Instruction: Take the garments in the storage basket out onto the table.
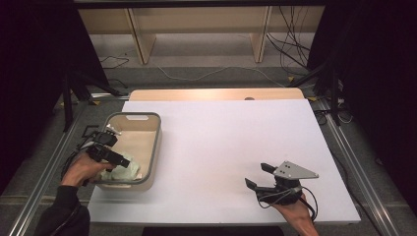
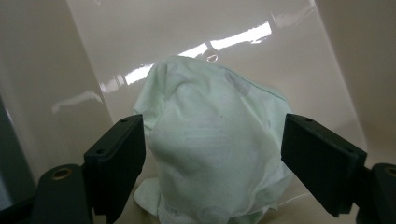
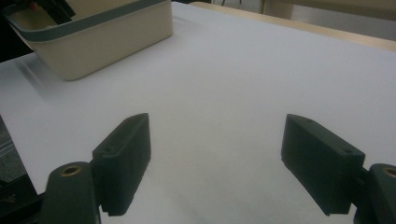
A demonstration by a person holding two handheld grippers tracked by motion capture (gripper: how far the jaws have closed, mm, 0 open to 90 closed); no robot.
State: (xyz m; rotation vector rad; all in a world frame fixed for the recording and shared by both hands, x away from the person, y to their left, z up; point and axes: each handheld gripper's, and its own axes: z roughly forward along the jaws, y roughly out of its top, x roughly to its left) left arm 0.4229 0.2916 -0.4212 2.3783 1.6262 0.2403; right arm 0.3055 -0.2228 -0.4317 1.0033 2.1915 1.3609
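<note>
A crumpled pale green cloth [image 2: 212,144] is seen lying at the near end of a cream bin [image 1: 155,147] with a grey rim, which stands on the left part of the white table [image 1: 236,147]. The left gripper [image 2: 212,161] is held down inside the bin with its jaws spread wide on either side of the cloth, nothing yet being pinched. If the jaws are closed too high, only a loose fold is likely to be caught and the cloth may slip free; if closed too low or off-centre, the glossy bin wall could be struck and the light bin shifted. The right gripper [image 1: 269,178] is held open above bare table, well apart from the bin, so no steadying is offered.
</note>
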